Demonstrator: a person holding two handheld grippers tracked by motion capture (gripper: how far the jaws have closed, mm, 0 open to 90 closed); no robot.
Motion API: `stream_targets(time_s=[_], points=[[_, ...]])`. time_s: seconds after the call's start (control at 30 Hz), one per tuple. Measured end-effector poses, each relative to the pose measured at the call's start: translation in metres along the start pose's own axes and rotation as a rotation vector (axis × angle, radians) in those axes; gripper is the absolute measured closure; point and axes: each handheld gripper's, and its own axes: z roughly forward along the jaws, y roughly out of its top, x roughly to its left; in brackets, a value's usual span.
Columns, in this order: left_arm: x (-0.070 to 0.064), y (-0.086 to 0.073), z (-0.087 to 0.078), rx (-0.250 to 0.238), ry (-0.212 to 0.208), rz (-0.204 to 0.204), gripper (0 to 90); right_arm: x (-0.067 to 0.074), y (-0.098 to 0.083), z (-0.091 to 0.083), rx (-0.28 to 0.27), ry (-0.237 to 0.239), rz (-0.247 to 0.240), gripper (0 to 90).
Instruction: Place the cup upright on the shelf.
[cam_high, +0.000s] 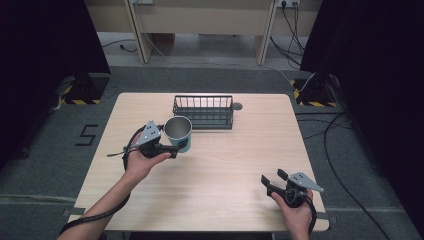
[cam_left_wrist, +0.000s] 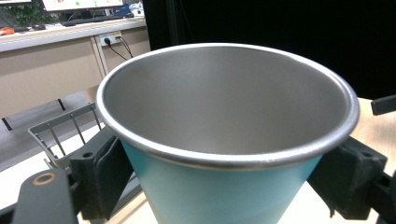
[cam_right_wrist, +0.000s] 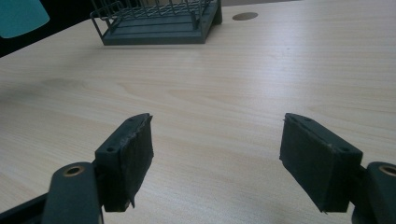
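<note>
Item: one cup, a tapered tumbler with a teal outer wall, a brushed bare-metal interior and a rolled steel rim, empty as far as the inside showed. It stood upright at the left-centre of the table, just in front of the near left corner of the wire rack; whether its base rested on the wood or hung just above it could not be told. The left gripper was closed on the cup, its two black padded jaws pressed against opposite sides of the teal wall below the rim, as the left gripper view confirmed. The right gripper lay idle near the table's front right, jaws spread wide with nothing between them, bare wood visible through the gap. The rack was dark grey, rectangular, of thin upright wires on a slatted base, and empty. The table was pale laminate with a light wood grain and a round cable port behind the rack. Step judged in hand: carrying the gripped cup toward the rack. The next move would call for a lift clear of the rack's front rail, keeping the cup level, then a gentle lowering inside.
</note>
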Motion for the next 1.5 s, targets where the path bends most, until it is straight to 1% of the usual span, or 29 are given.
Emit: stream_targets(time_s=[0.47,0.73,1.07,1.1,1.5], points=[[0.005,0.012,0.013,-0.015,0.012,-0.002,14.8,0.000,0.000,0.000,0.000,0.002,0.004,26.4],[0.010,0.019,0.021,-0.018,0.024,-0.001,14.8,0.000,0.000,0.000,0.002,0.003,0.003,26.4],[0.016,0.024,0.030,-0.014,0.035,-0.001,14.9,0.000,0.000,0.000,0.001,0.004,0.006,26.4],[0.017,0.025,0.032,-0.017,0.036,-0.006,14.8,0.000,0.000,0.000,0.001,0.004,0.010,26.4],[0.024,0.033,0.041,-0.027,0.050,-0.012,14.8,0.000,0.000,0.000,0.002,0.005,0.011,26.4]])
